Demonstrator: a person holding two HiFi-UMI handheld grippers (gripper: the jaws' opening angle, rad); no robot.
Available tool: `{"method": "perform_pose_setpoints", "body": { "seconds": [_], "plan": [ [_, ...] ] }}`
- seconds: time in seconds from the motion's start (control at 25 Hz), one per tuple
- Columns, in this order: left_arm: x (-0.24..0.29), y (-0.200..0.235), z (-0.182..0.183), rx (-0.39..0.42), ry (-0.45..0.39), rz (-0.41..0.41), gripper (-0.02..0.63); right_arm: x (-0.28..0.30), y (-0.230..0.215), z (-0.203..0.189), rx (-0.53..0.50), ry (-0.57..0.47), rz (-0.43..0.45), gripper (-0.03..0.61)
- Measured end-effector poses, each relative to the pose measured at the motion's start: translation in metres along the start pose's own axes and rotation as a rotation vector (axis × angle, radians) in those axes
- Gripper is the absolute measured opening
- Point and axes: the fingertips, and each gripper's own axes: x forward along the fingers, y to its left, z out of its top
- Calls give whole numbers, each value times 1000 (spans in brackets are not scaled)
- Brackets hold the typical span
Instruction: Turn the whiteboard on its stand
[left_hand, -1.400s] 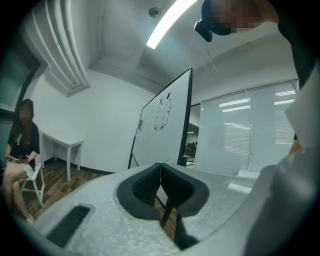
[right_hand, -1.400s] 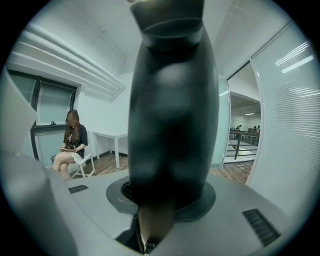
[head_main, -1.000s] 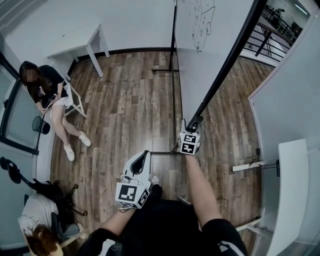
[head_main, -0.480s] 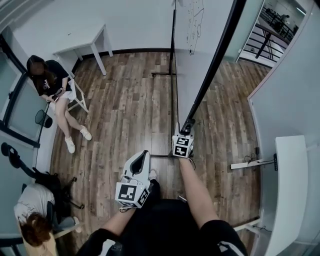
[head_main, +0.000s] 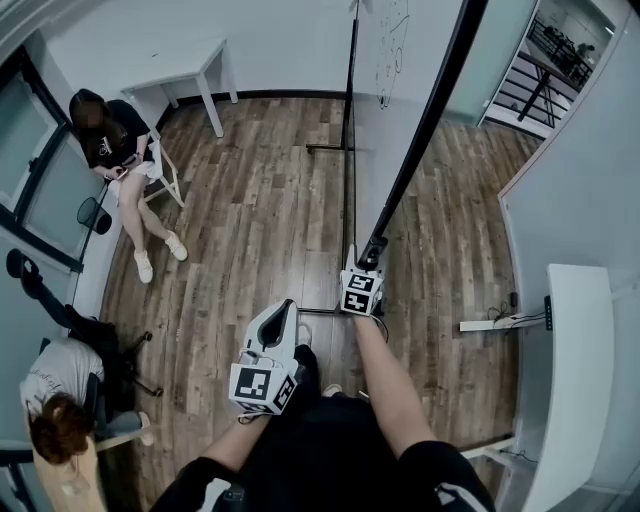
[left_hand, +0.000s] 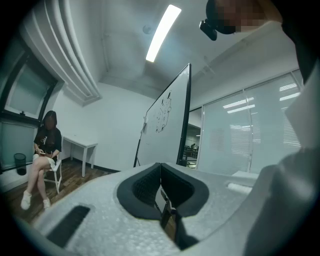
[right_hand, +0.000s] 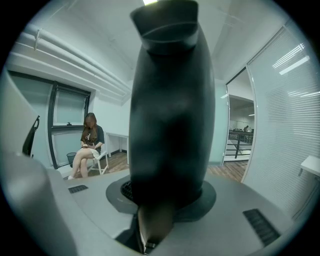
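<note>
Head view, so: got the right gripper (head_main: 372, 254) clamped on the black edge frame of the whiteboard (head_main: 385, 120), low down, probably for leverage to swing it on its stand (head_main: 330, 147). Got the left gripper (head_main: 287, 314) shut on nothing, idle by the lap. Standing on wood floor (head_main: 260, 210), seated person (head_main: 115, 150) and white table (head_main: 190, 65) well apart

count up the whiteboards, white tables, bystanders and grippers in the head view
whiteboard: 1
white tables: 2
bystanders: 2
grippers: 2, left gripper and right gripper
total: 7
</note>
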Motion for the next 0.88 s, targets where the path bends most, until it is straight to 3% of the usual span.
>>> {"method": "perform_pose_setpoints", "body": {
  "seconds": [0.36,0.88],
  "plan": [
    [-55,-22,-7,1,4,40,17,-54,14,-13,0,-1,23,126],
    [-93,-46,-8,15,14,62,17,-106,24,-30,1,-7,51,126]
  ]
}}
